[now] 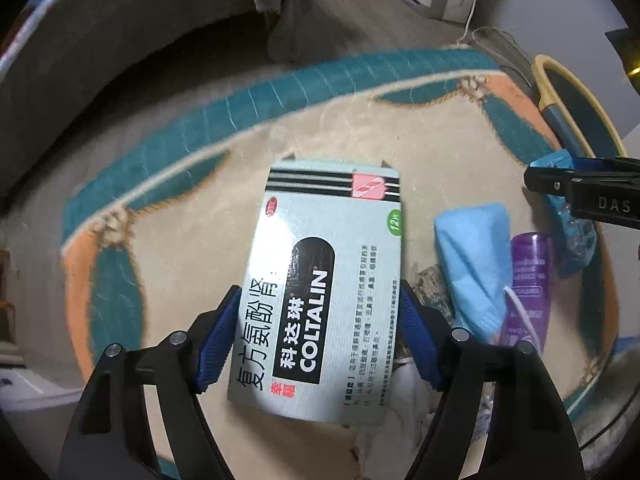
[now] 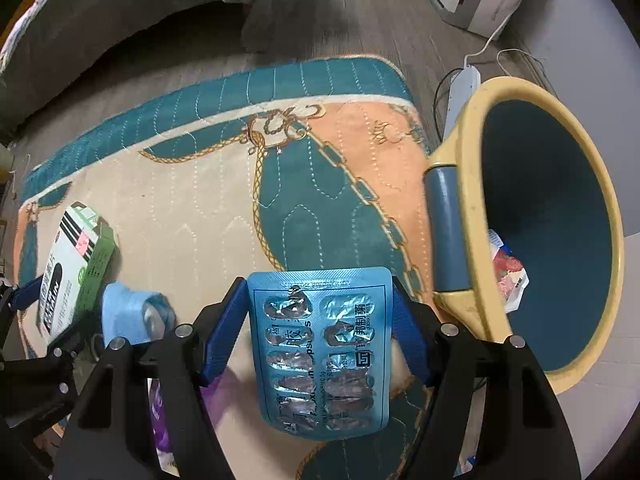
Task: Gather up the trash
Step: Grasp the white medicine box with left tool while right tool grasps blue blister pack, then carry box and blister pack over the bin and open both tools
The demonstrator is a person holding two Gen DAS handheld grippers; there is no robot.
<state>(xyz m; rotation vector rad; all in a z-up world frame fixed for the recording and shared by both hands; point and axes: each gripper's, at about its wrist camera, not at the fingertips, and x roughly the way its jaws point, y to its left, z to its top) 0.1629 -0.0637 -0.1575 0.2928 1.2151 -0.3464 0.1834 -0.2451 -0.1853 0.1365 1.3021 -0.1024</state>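
- While both grippers are working low over the patterned rug, the left gripper is standing astride the near half of the medicine box; its blue pads are sitting at the box's long sides, though whether they are already pressing cannot be told from this blurred view.
- The right gripper is flanking the blue blister pack in the same way, its pads lying against or just beside the pack's long edges; a firm pinch is not being confirmed here either.
- The box is lying flat on the rug, printed face up, long axis running from near to far and leaning slightly right at the far end.
- The blister pack is pointing the same way, near to far, foil side up, just left of the yellow-rimmed bin, which is lying tipped with its mouth facing the camera.
- Judged handling: the box is looking light, hollow cardboard that is likely to crush under a hard squeeze, so the long sides near the middle are the sound place to hold it.
- The blister pack is appearing thin, slick and bendable; holding across its width is risking buckling, so a gentle squeeze is advised.
- A blue face mask and a purple tube are lying between the two items.
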